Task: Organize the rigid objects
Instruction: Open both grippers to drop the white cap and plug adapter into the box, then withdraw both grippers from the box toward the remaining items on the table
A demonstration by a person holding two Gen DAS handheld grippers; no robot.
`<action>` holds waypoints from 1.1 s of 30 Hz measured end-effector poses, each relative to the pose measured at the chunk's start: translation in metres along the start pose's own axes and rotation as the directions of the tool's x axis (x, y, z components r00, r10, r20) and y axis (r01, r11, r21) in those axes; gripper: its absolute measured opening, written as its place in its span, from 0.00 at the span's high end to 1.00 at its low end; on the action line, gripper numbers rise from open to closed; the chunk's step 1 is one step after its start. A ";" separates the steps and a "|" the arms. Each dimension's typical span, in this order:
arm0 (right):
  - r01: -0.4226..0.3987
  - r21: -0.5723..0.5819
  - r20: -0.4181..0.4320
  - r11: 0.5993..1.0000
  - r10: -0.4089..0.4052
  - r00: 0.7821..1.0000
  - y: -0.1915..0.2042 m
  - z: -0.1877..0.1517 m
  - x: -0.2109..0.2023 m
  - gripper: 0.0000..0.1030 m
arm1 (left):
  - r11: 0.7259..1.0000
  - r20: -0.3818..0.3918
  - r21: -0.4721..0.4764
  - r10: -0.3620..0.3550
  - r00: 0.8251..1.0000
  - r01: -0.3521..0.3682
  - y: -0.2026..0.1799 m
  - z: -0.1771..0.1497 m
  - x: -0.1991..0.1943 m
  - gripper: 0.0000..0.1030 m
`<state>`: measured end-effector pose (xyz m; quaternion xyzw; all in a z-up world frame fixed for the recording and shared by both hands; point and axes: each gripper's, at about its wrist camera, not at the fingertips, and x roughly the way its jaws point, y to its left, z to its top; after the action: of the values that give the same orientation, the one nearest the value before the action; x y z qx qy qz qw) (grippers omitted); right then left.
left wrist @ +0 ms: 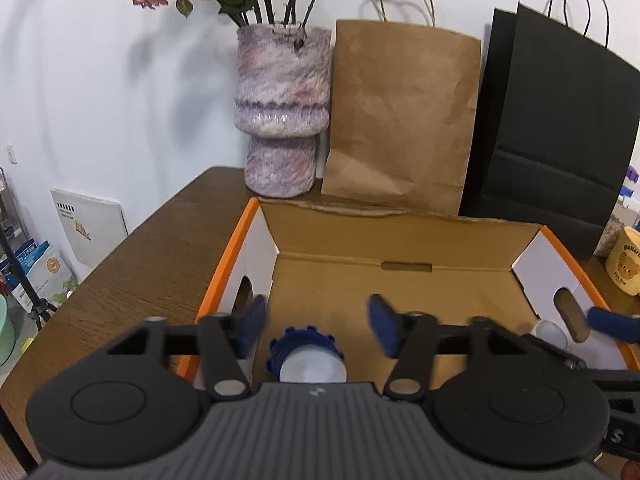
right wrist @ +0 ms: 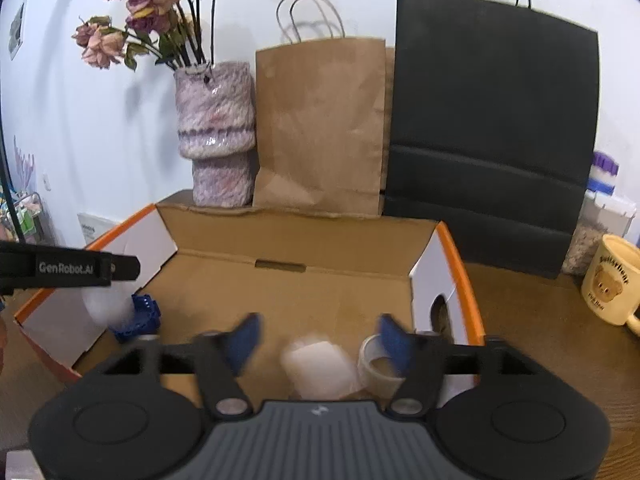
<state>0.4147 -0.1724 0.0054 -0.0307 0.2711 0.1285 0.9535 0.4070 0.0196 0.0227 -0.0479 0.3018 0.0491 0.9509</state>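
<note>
Both hand-held grippers, left and right, are held spread and empty over the cardboard box. A blue-capped jar and, seemingly, a tape roll lie inside; another item must be fetched.

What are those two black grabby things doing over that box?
A person is tidying small things into a cardboard box. Each hand has a hand-held gripper. The left hand-held gripper is open above a white jar with a blue cap lying in the box. The right hand-held gripper is open too, above a blurry white thing and a roll of clear tape. Neither is holding anything.
</note>
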 end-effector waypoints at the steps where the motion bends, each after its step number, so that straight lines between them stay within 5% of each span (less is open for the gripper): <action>1: 0.006 -0.003 0.013 1.000 -0.006 1.000 0.000 0.001 -0.002 0.09 | 1.000 0.009 0.002 0.000 1.000 0.000 -0.001 0.000 -0.002 0.21; 6: 0.018 -0.002 0.029 1.000 -0.018 0.999 -0.002 0.004 -0.005 0.00 | 1.000 0.060 -0.002 -0.007 0.998 0.007 -0.002 0.002 -0.012 0.00; 33: 0.030 -0.022 0.074 0.999 -0.028 0.997 -0.001 0.003 -0.038 0.00 | 1.000 0.114 -0.018 -0.019 0.993 0.021 0.001 0.003 -0.050 0.00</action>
<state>0.3854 -0.1818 0.0276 -0.0406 0.2339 0.1188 0.9641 0.3674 0.0178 0.0538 -0.0571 0.2461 0.0452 0.9665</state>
